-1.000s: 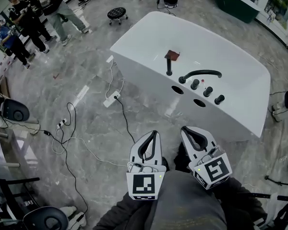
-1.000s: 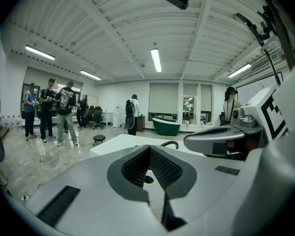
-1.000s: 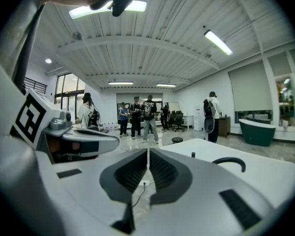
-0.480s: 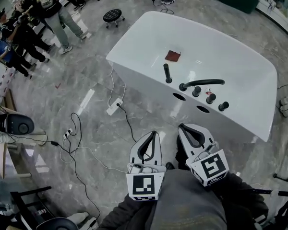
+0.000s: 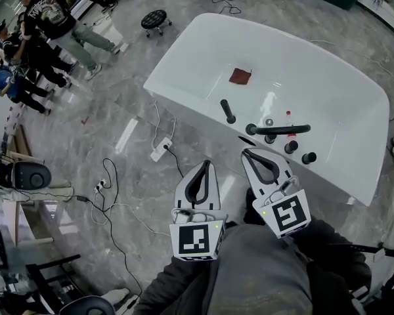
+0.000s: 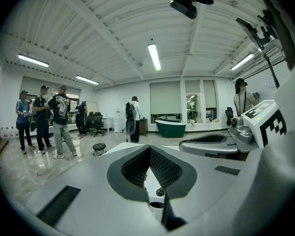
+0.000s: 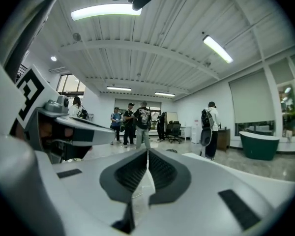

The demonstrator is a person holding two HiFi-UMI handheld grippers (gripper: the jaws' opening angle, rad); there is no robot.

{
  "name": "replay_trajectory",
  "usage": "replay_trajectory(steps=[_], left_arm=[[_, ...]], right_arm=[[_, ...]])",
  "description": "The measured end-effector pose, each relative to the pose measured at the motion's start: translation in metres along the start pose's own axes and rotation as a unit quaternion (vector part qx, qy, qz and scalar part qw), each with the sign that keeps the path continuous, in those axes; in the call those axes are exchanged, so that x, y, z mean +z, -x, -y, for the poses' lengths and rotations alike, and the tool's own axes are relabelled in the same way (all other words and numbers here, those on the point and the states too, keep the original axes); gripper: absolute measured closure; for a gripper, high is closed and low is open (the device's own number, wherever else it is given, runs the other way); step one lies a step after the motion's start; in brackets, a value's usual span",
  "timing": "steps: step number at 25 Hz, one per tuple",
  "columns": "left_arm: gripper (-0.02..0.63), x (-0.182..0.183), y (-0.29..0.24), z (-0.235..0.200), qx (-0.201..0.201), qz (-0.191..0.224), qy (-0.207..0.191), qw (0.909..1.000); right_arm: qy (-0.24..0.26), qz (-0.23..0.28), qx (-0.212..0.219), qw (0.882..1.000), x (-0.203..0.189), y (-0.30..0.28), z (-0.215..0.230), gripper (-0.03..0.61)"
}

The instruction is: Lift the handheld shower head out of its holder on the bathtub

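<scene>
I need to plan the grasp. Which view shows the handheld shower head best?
The head view: the handheld shower head stands whole on the bathtub rim, seen from above. The left gripper view shows only a small dark stub past its jaws, possibly it; the right gripper view shows none of it.

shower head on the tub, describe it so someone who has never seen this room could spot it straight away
Start at the big white bathtub standing on the grey marble floor; a row of black fittings runs along its near rim. The handheld shower head is the slim black stick at the left end of that row in the head view. It stands alone and upright, unlike the long curved spout and the squat round knobs further right.
</scene>
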State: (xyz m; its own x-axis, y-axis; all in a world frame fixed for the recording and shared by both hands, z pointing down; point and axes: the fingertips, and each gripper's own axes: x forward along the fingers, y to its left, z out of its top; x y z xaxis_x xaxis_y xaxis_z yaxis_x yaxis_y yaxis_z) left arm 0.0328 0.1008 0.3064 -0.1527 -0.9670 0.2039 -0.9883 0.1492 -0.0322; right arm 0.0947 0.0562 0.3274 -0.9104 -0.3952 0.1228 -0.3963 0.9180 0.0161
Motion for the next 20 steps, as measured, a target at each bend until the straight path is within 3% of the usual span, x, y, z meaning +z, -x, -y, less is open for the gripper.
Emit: replay_trajectory(steps=[6, 12, 20], left_arm=[[0.611, 0.011, -0.023, -0.002, -0.001, 0.008, -0.008, 0.9999], [0.611, -0.005, -0.049, -0.017, -0.008, -0.001, -0.001, 1.0], [0.611, -0.013, -0.099, -0.052, -0.035, -0.002, 0.016, 0.9993]], right_arm=[[0.003, 0.005, -0.006, 1.0, 0.008, -0.018, 0.025, 0.577], [0.001, -0.011, -0.006, 1.0, -0.012, -0.044, 0.032, 0.577], [0.0, -0.036, -0.052, 0.998, -0.015, -0.091, 0.057, 0.577]])
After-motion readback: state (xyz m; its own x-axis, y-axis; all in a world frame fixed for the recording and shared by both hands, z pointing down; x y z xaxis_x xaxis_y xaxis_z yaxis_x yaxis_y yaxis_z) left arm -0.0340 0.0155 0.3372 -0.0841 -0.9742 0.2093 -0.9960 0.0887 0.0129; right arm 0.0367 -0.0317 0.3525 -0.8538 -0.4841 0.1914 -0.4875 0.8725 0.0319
